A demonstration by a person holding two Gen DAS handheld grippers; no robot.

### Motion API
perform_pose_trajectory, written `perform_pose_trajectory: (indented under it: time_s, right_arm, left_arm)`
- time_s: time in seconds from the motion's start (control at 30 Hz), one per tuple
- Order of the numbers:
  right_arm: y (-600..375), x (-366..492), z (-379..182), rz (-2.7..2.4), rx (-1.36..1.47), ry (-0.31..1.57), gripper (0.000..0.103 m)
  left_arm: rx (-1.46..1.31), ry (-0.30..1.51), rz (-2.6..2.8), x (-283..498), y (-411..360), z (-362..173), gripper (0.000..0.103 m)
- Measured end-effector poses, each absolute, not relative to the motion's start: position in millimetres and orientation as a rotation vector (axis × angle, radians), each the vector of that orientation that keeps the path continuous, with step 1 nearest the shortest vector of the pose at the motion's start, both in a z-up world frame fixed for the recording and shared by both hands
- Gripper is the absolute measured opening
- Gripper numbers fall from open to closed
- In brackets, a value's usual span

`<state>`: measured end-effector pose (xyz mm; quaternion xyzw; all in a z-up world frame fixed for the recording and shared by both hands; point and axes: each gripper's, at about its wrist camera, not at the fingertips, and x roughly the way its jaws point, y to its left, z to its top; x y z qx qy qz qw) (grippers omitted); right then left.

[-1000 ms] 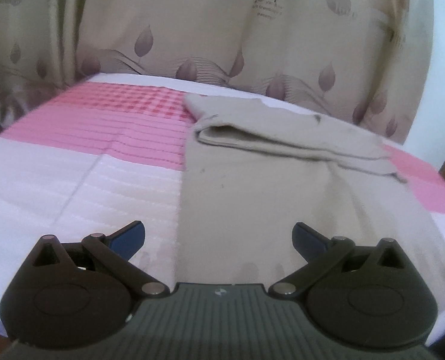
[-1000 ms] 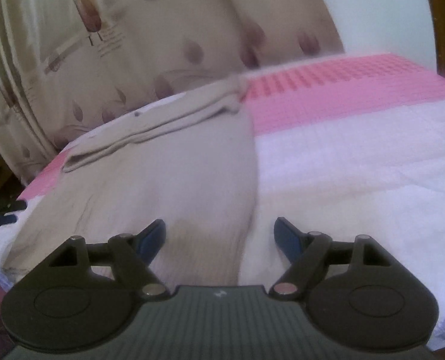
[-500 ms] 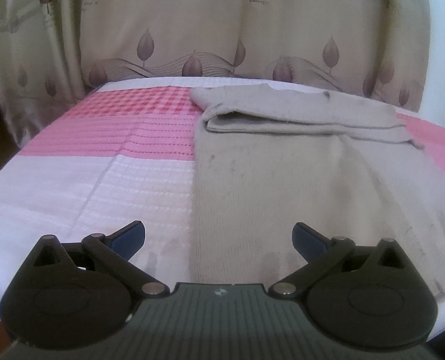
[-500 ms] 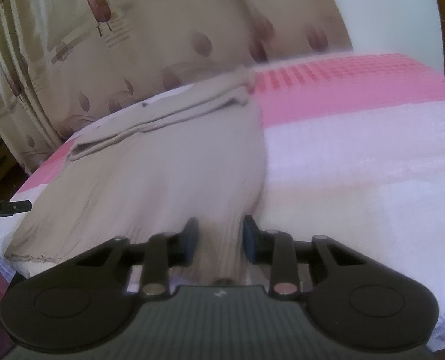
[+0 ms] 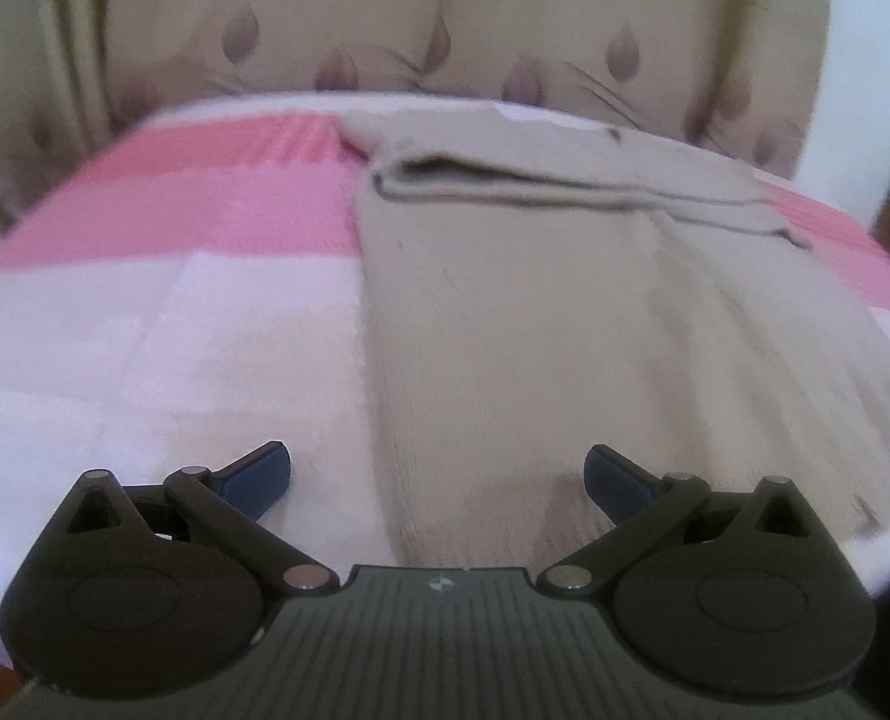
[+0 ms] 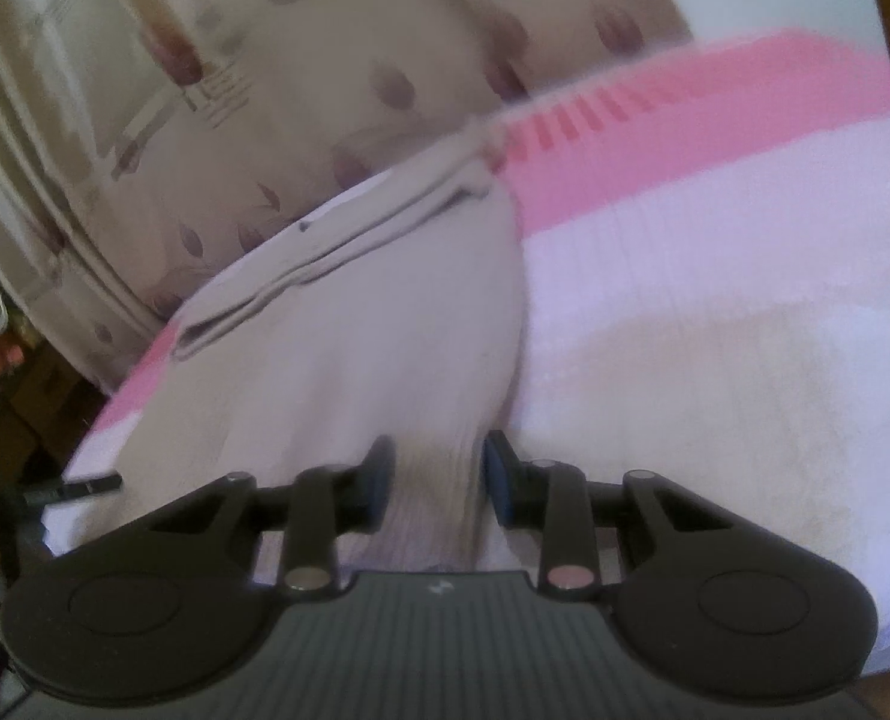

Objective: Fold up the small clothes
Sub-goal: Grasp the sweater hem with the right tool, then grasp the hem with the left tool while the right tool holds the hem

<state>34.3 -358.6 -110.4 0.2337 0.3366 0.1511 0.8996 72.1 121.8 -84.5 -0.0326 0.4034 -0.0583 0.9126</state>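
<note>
We have the sweater [image 5: 505, 324] lying flat mid-frame on the bed [image 5: 163, 324], sleeves folded across its top, so our right gripper [image 6: 439, 480] pinches its near hem corner while our left gripper [image 5: 439, 474] gapes wide over the other corner, holding nothing.

Garment [image 5: 517, 324]: you are seeing it lying on the bedcover [image 5: 163, 312], running ahead from between your left jaws, its near left corner sitting between them.
Folded part [image 5: 565, 180]: lying across its far end.
Near right corner [image 6: 439, 480]: sitting between your right jaws.
Curtain [image 5: 385, 18]: hanging beyond the bedcover.
</note>
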Motion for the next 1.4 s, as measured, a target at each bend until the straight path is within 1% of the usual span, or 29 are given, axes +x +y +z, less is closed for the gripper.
perform_pose_trajectory:
  time_s: [0.2,0.23,0.3,0.33,0.37,0.43,0.5,0.53,0.57,0.6,0.67,0.8,0.87,0.9,0.93,0.97,1.0,1.03,1.07,1.1,1.13,1.17,1.2,1.23,1.3,1.4]
  right_arm:
    - [-354,32,-110,0.307,0.449,0.679,0.031]
    - [-355,32,-111,0.304,0.466,0.68,0.031]
    - [-357,32,-112,0.302,0.485,0.687,0.031]
    - [-357,32,-111,0.306,0.484,0.695,0.031]
    - [-357,33,-110,0.309,0.477,0.703,0.031]
    - [-355,36,-109,0.317,0.459,0.713,0.031]
    - [-355,39,-110,0.358,0.471,0.729,0.031]
    - [-355,41,-111,0.383,0.484,0.739,0.026]
    - [-354,43,-113,0.404,0.495,0.754,0.017]
    - [-352,44,-115,0.411,0.499,0.769,0.008]
    - [-354,43,-118,0.425,0.527,0.76,0.008]
    - [-363,41,-120,0.446,0.583,0.751,0.008]
    - [-361,43,-119,0.429,0.542,0.771,0.008]
    - [-362,45,-119,0.429,0.56,0.772,0.009]
    - [-363,47,-119,0.442,0.571,0.785,0.01]
    - [-363,49,-120,0.449,0.569,0.789,0.011]
    - [-363,51,-120,0.445,0.571,0.787,0.011]
    - [-363,54,-121,0.445,0.582,0.788,0.011]
    - [-363,56,-122,0.45,0.59,0.788,0.011]
    - [-361,59,-123,0.453,0.596,0.785,0.01]
    - [-361,60,-125,0.454,0.604,0.78,0.01]
    - [-360,61,-127,0.457,0.616,0.777,0.01]
    - [-359,62,-128,0.464,0.616,0.773,0.01]
    - [-358,62,-128,0.463,0.605,0.766,0.008]
    - [-356,60,-128,0.463,0.594,0.754,0.007]
    - [-357,54,-125,0.484,0.63,0.718,0.007]
  left_arm:
    - [-0.052,0.828,-0.198,72,129,-87,0.1]
    - [-0.045,0.828,-0.201,71,129,-87,0.097]
    - [-0.044,0.821,-0.228,70,129,-86,0.089]
    - [-0.054,0.816,-0.243,71,129,-85,0.077]
    - [-0.059,0.815,-0.255,72,129,-84,0.061]
    - [-0.059,0.824,-0.271,74,124,-82,0.045]
    - [-0.082,0.839,-0.298,77,122,-80,0.041]
    - [-0.108,0.843,-0.32,79,123,-80,0.028]
    - [-0.142,0.852,-0.344,81,125,-82,0.011]
    - [-0.18,0.864,-0.359,83,127,-84,0.011]
    - [-0.254,0.871,-0.366,87,135,-87,0.011]
    - [-0.3,0.889,-0.395,88,143,-87,0.012]
    - [-0.299,0.894,-0.416,89,144,-86,0.024]
    - [-0.3,0.895,-0.431,90,145,-86,0.036]
    - [-0.313,0.896,-0.453,90,146,-85,0.053]
    - [-0.331,0.898,-0.481,91,146,-84,0.074]
    - [-0.34,0.898,-0.503,92,144,-84,0.082]
    - [-0.331,0.899,-0.51,92,140,-84,0.086]
    - [-0.311,0.894,-0.505,92,136,-84,0.083]
    - [-0.282,0.886,-0.497,91,130,-83,0.084]
    - [-0.264,0.878,-0.49,91,127,-84,0.077]
    - [-0.26,0.869,-0.48,90,126,-84,0.04]
    - [-0.257,0.88,-0.459,91,125,-86,0.009]
    - [-0.264,0.899,-0.431,93,125,-89,0.01]
    - [-0.309,0.887,-0.419,91,128,-90,0.01]
    - [-0.296,0.847,-0.386,82,127,-83,0.01]
